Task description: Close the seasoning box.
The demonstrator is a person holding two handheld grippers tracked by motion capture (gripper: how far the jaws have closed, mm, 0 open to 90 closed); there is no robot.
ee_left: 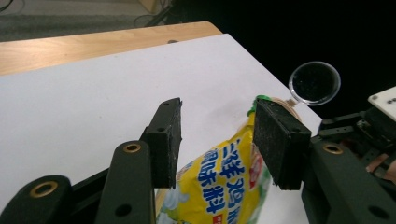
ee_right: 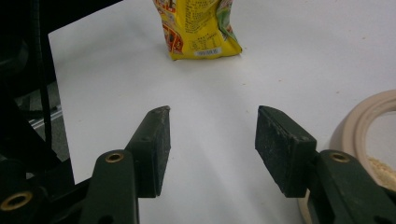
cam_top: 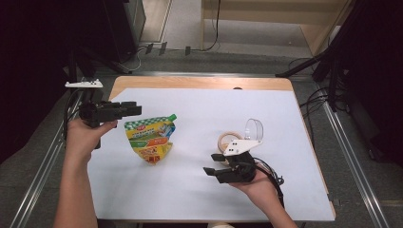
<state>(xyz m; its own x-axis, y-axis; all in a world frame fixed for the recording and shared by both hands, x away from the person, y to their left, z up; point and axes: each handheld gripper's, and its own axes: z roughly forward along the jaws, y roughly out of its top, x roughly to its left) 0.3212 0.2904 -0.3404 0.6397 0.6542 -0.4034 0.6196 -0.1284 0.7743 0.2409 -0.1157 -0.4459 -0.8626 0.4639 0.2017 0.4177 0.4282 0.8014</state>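
— Seen from the high view: a yellow pouch [cam_top: 150, 138] with a green cap, lying flat on the white sheet [cam_top: 199, 190], toward its left side. Left gripper [cam_top: 135, 110] held just beside the pouch's upper left corner, jaws pointing right. Right gripper [cam_top: 213, 167] low on the right, jaws pointing left, well apart from the pouch.

— And from the left gripper view?

— Left gripper [ee_left: 217, 140] spread, nothing pinched; pouch [ee_left: 224, 182] visible through the gap, below and beyond the pads, not touched by them. Blue lettering readable on the yellow (lost in the high view). Farther off, a clear round lens [ee_left: 314, 83] standing on edge.

— Right gripper view?

— Right gripper [ee_right: 212, 149] also spread, bare white sheet [ee_right: 280, 56] between the jaws. Pouch's bottom edge [ee_right: 201, 32] far ahead, label side with small print. At the right edge, a tan tape roll [ee_right: 362, 121] just beside the right-hand jaw (seen from above [cam_top: 228, 138], it sits behind the gripper's white plate).
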